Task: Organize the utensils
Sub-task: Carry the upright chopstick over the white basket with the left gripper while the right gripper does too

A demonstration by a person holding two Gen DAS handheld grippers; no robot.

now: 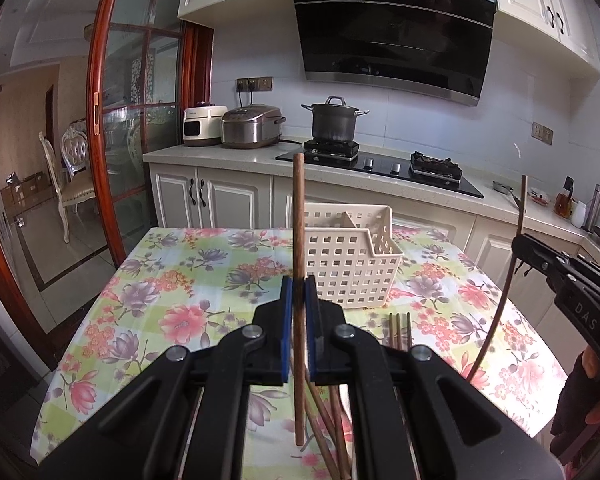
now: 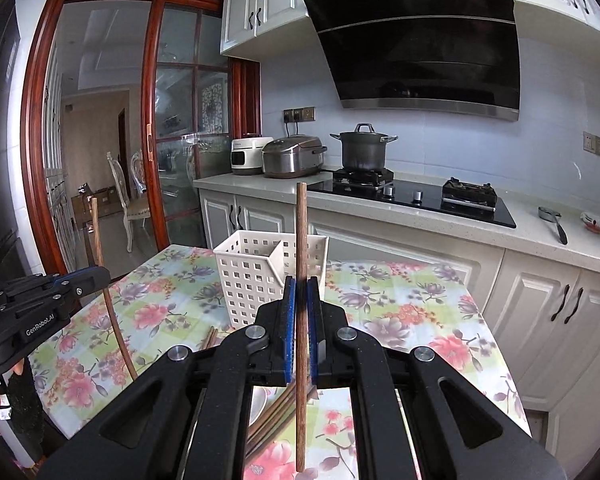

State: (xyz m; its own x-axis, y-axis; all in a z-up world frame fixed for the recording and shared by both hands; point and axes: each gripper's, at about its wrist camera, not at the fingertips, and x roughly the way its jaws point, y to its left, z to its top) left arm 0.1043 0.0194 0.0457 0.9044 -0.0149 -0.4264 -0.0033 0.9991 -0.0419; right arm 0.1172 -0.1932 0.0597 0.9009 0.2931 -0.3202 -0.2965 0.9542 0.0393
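1. Left tongs (image 1: 299,292): closed on a single wooden chopstick (image 1: 299,280), held upright, gripped near mid-length between blue pads. The lower end hangs just above the floral cloth of the surface (image 1: 160,280). Judgement: the vertical hold suits an end-first drop into the basket.

2. Right tongs (image 2: 300,296): likewise clamped on a second chopstick (image 2: 301,280), also upright, with a similar mid-length grip. Each tongs also shows in the other's view, off to the side, chopstick upright in it.

3. White perforated basket (image 1: 352,264) stands on the surface just beyond both tongs. An inner partition splits it into compartments; as far as the views show, nothing is inside yet.

4. More chopsticks (image 1: 399,330) lie flat on the surface in front of the basket and beneath the tongs. The right wrist view shows a bundle (image 2: 276,412) resting partly over something white, possibly a dish; cannot confirm.

5. Judgement: early in the task. Two sticks are lifted, none deposited. The next move calls for clearing the basket rim before release.

6. Writing: "GenRobot.AI" on the left tongs body (image 2: 40,326), seen from the right wrist. "DAS" on the right tongs body (image 1: 586,314), seen from the left wrist; the rest is cut off.

7. Labels on the counter appliances and hood sticker are too small to read.
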